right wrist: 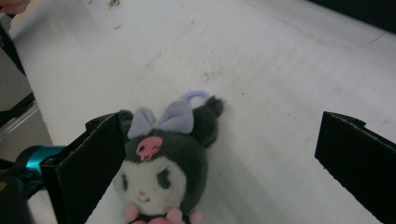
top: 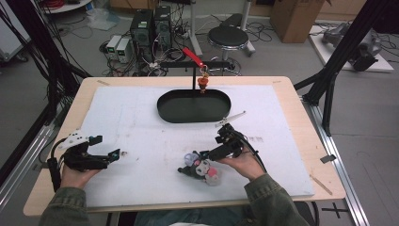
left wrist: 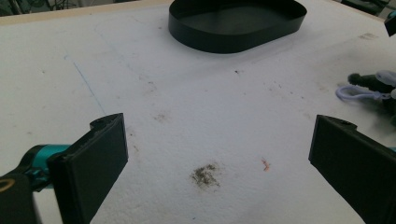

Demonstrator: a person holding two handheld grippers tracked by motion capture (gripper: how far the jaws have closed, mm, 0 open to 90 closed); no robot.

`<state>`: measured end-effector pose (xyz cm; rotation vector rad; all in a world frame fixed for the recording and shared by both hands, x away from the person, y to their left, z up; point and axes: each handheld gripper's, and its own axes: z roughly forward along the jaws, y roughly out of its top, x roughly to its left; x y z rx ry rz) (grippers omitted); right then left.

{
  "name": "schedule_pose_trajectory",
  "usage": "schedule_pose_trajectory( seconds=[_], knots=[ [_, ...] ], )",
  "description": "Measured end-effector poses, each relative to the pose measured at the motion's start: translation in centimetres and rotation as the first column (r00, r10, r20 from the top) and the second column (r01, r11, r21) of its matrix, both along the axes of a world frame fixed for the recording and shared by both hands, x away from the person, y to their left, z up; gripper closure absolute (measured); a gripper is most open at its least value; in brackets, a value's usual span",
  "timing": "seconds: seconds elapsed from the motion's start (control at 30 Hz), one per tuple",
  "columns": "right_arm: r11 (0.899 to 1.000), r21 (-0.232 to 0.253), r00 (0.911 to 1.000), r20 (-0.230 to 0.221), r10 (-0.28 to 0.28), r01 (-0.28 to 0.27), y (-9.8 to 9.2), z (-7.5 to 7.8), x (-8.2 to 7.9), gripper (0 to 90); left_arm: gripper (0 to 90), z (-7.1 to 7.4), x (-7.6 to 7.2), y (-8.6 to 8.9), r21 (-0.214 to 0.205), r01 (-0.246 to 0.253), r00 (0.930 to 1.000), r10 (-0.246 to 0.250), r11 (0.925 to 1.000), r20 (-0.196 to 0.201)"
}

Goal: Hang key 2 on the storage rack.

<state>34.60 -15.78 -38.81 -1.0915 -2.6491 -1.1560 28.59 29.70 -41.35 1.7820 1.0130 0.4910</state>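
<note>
high view – right gripper [top: 205, 154] spread wide, low beside plush toy [top: 201, 168]; left gripper [top: 106, 147] spread, idle.

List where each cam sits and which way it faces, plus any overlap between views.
High view: above the person's side of the table, looking forward and down; both forearms, left gripper and right gripper show.
Left gripper view: rides the left gripper, faces across the white board toward the black tray; its open jaws show.
Right gripper view: rides the right gripper, looks down at the plush toy between its open jaws.
Shared: the plush toy appears in all three; the tray in the high and left gripper views.
</note>
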Motion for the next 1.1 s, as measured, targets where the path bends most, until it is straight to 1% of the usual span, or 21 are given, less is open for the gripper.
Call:
schedule_pose_trajectory(
  seconds=[0.1,0.2,0.37,0.57,0.67,0.73,0.93,1.1],
  knots=[
    [1.0,-0.009,0.9998,-0.013,0.012,-0.013,0.1,-0.5,-0.4,0.8,4.9,0.0,0.0,-0.1,0.0,0.002,1.0,-0.002,1.0,-0.002],
    [1.0,-0.006,1.0,-0.006,0.005,-0.005,0.1,-0.8,-0.8,0.8,4.9,0.0,0.0,0.0,-0.001,0.002,1.0,-0.002,1.0,-0.002],
    [1.0,-0.009,0.9993,-0.03,0.022,-0.022,0.0,-1.4,-1.3,0.8,4.9,-0.1,0.0,-0.1,0.0,0.001,1.0,-0.001,1.0,-0.006],
    [0.999,-0.022,0.9978,-0.05,0.043,-0.044,0.0,-2.2,-2.4,0.8,4.9,0.0,0.0,0.0,0.0,0.003,1.0,-0.003,1.0,-0.007],
    [0.999,-0.017,0.9979,-0.046,0.046,-0.047,-0.2,-2.5,-2.9,0.9,4.9,0.0,0.0,-0.1,0.0,0.003,1.0,-0.003,1.0,-0.008],
    [0.998,-0.014,0.9969,-0.054,0.057,-0.058,-0.3,-2.7,-3.2,0.8,4.9,0.0,0.0,0.0,0.001,0.004,1.0,-0.004,1.0,-0.007],
    [0.994,-0.047,0.9932,-0.069,0.094,-0.097,-0.2,-3.4,-4.3,0.9,4.9,0.0,0.0,-0.1,0.0,0.003,1.0,-0.003,1.0,-0.007],
    [0.993,-0.066,0.9923,-0.076,0.098,-0.103,-0.1,-4.0,-4.8,1.1,4.9,0.0,0.0,0.0,-0.001,0.003,1.0,-0.003,1.0,-0.007]
  ],
)
